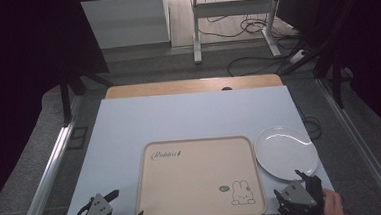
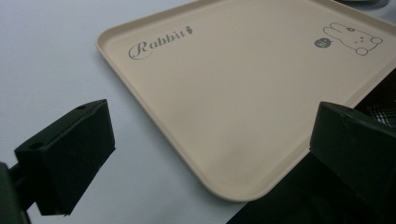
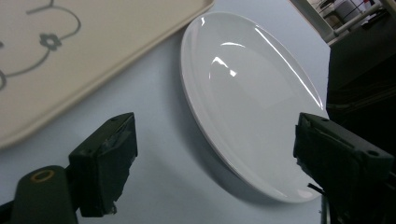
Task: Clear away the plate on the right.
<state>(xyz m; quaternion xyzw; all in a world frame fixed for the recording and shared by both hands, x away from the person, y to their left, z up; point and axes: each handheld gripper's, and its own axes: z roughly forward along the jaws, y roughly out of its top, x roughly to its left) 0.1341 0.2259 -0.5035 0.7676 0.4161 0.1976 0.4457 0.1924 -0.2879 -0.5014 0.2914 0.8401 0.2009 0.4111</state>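
At the near edge of the table [image 1: 129, 126], the left gripper [image 1: 115, 208] sits low by the tray's near left corner, grey three-cornered plate on top, cable trailing off the bottom of the high view; its jaws stand wide apart with nothing between them, one reaching toward the tray rim. Left gripper view: the two black blocky jaws frame the rounded near corner of the tray [image 2: 243, 93], held just above the table surface. Right gripper [image 1: 305, 180] sits at the near right corner, a hand [image 1: 333, 204] behind it, pointed forward at the plate; jaws likewise spread wide and empty. Right gripper view: one jaw shows wrinkled black tape on its inner face, and the plate [image 3: 252, 102] lies between and beyond the two jaws, near edge close to them, not touched. Tray: beige, matte, smooth plastic look, rectangular with rounded corners and a low raised rim, lying flat on the near middle of the table; grey script print at its far left, outline rabbit drawing [image 1: 242, 192] at its near right. Plate: white, glossy, round, shallow, bright reflections on its face, flat on the table just right of the tray, narrow gap between them. Table top: pale blue-grey, smooth, matte. Farther off: wooden board [image 1: 192, 86] along the far edge of the table, then grey floor with loose cables [image 1: 244, 29] and a metal stand frame [image 1: 233, 14].
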